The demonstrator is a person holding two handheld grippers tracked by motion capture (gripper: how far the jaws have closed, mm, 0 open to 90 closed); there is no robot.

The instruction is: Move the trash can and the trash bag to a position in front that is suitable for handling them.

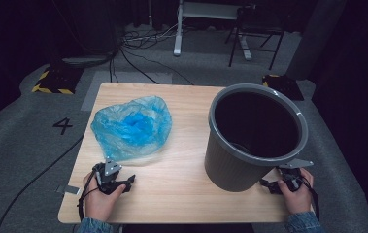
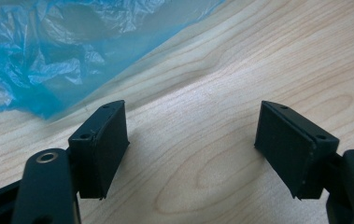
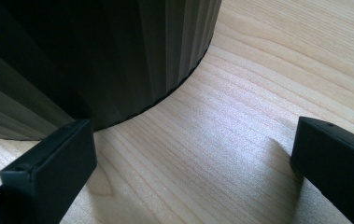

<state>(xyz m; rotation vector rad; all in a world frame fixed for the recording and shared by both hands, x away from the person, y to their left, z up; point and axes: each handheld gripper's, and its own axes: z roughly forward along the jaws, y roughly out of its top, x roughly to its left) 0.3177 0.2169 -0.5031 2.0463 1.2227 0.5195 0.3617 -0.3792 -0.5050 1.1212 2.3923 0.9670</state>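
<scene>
High view: wooden table (image 1: 181, 194) with a crumpled blue plastic bag (image 1: 132, 127) on its left half and a grey ribbed bin (image 1: 254, 136) upright on its right half, mouth empty and dark. The left gripper (image 1: 129, 180) rests at the near edge just below the bag, apart from it. The right gripper (image 1: 265, 184) sits at the near right corner, close against the foot of the bin.

Left gripper view: jaws spread wide, nothing between them but bare wood; the bag's edge (image 2: 58, 56) lies just ahead and to the left. Right gripper view: jaws likewise released and empty, with the bin wall (image 3: 95, 56) just beyond the left jaw.

Risks, as judged from here:
- The film is thin and slack. A pinch on a single layer may slip out or tear, and a pinch taken too low may scrape the tabletop and catch nothing.
- The bag may balloon or cling while lifted, so opening its mouth over the rim could take several tries.
- The bin looks light. A nudge from the right jaws could slide or tip it toward the table edge.

Bag appearance: translucent blue, heavily creased, darker and bunched at the centre, flattened to a pale skirt at the near edge.
</scene>
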